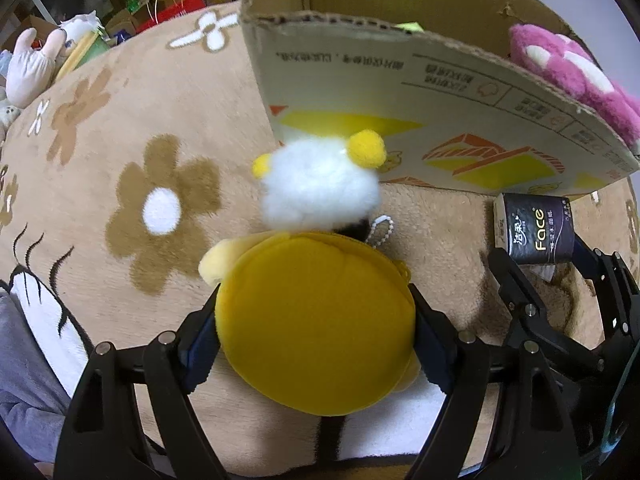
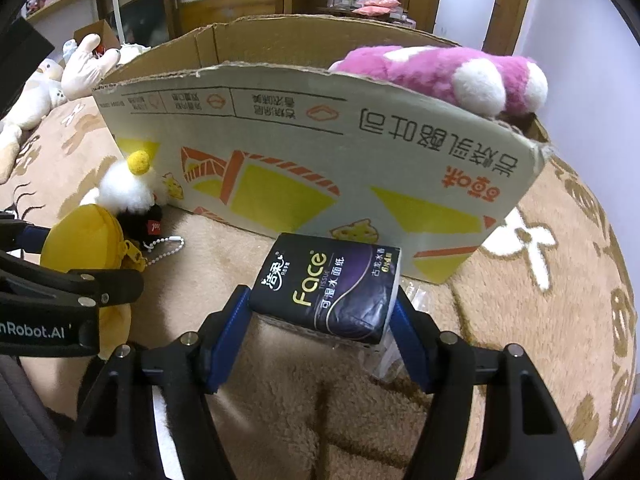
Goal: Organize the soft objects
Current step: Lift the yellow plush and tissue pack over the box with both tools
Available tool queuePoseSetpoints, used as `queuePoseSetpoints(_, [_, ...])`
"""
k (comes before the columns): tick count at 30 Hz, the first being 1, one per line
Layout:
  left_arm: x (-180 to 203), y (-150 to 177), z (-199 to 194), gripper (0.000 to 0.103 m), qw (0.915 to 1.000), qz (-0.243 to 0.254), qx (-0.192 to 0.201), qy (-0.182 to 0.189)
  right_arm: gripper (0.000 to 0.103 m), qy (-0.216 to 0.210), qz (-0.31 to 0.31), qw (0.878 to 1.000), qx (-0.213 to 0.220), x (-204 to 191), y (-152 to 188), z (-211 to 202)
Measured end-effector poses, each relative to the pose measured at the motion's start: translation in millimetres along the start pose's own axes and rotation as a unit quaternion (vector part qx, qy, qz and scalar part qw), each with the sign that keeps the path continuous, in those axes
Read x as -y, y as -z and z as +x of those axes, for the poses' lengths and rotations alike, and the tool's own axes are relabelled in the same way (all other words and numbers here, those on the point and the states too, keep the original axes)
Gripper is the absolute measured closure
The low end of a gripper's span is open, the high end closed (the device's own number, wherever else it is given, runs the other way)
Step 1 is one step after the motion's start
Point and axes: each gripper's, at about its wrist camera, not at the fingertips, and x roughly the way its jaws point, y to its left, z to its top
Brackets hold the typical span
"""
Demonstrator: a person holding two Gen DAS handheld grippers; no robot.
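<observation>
One pink plush (image 2: 444, 72) inside open cardboard box (image 2: 304, 136).

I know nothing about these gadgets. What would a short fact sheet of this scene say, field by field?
Left gripper: closed on the yellow round plush
Right gripper: closed on the dark tissue pack
Cardboard box: open top, standing just beyond both grippers
Pink plush: in the box, draped over its front rim
White fluffy toy: in front of the box, beside the yellow plush
Floor: brown flower-patterned rug
</observation>
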Motion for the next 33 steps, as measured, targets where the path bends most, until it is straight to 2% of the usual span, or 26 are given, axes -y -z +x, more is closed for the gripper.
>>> queuePoseSetpoints(7, [6.9,12.6,-28.0,0.021,0.9985,0.014,0.052,-0.001,0.031,-0.014,0.011,1.000,0.008,16.5,-3.9,-13.8])
queuePoseSetpoints(13, [3.2,18.0,-50.1,0.021,0.9959,0.025,0.087,-0.007,0.032,-0.045,0.052,0.998,0.011,32.0,0.5,-36.1])
queuePoseSetpoints(19, [-5.7,24.1,-71.3,0.021,0.9904,0.028,0.135,-0.010,0.032,-0.044,0.080,0.995,0.033,44.1,4.9,-56.2])
queuePoseSetpoints(26, [-11.1,33.8,-102.9,0.021,0.9798,0.027,0.197,-0.017,0.032,-0.043,0.089,0.993,0.067,45.7,6.4,-83.4])
queuePoseSetpoints(33, [-12.5,46.0,-139.1,0.021,0.9612,0.032,0.274,-0.014,0.032,-0.051,0.099,0.987,0.112,52.2,1.1,-112.9])
